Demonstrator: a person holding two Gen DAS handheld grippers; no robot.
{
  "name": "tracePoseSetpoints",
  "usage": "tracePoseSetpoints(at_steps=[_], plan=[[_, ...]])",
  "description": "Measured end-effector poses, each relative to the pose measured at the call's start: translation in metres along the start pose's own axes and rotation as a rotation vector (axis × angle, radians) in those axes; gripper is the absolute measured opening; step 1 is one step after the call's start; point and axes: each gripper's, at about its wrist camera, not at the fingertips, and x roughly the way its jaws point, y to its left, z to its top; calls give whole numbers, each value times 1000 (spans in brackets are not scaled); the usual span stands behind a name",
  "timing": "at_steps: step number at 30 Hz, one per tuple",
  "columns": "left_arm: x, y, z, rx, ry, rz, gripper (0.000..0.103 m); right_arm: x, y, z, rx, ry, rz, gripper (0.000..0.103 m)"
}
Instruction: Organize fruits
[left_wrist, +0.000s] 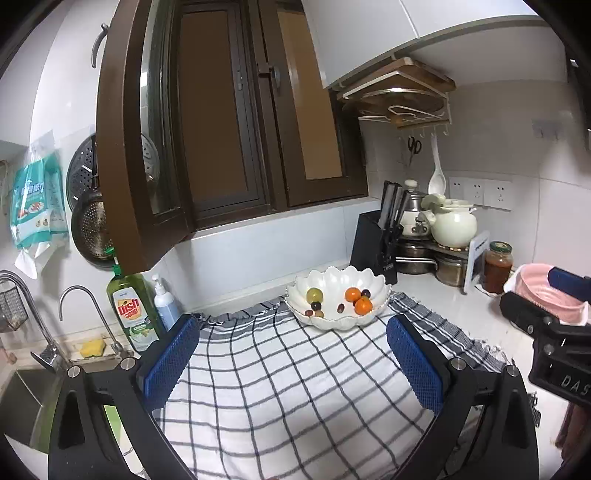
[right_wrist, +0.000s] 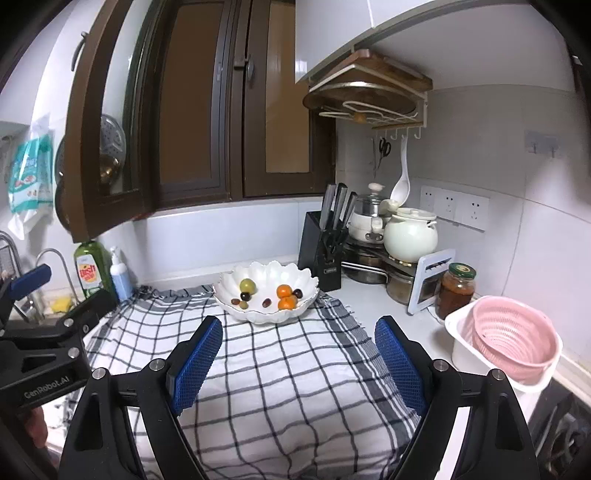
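A white scalloped bowl (left_wrist: 338, 291) (right_wrist: 266, 291) stands at the far edge of a checked cloth (left_wrist: 288, 387) (right_wrist: 280, 369). In it lie two oranges (left_wrist: 363, 305) (right_wrist: 286, 302), a green fruit (left_wrist: 314, 294) (right_wrist: 247, 284) and several small dark fruits. My left gripper (left_wrist: 293, 332) is open and empty above the cloth, short of the bowl. My right gripper (right_wrist: 299, 334) is open and empty above the cloth, short of the bowl. The right gripper's body shows at the right edge of the left wrist view (left_wrist: 546, 321).
A pink strainer in a white tub (right_wrist: 513, 343) sits right of the cloth. A knife block (right_wrist: 325, 251), pots and a jar (right_wrist: 456, 290) stand at the back right. Dish soap (left_wrist: 133, 310), a pump bottle and the sink with taps (left_wrist: 22, 387) are on the left.
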Motion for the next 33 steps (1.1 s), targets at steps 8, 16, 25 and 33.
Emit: tracePoseSetpoints(at_steps=[8, 16, 25, 33], plan=[[-30, 5, -9, -5, 5, -9, 103, -32, 3, -11, -9, -7, -10, 86], [-48, 10, -13, -9, -7, -9, 103, -48, 7, -18, -16, -10, 5, 86], [-56, 8, -13, -6, -19, -14, 103, -55, 5, -19, -10, -18, 8, 86], [-55, 4, -14, 6, -13, -20, 103, -54, 0, -21, -7, -7, -4, 86]])
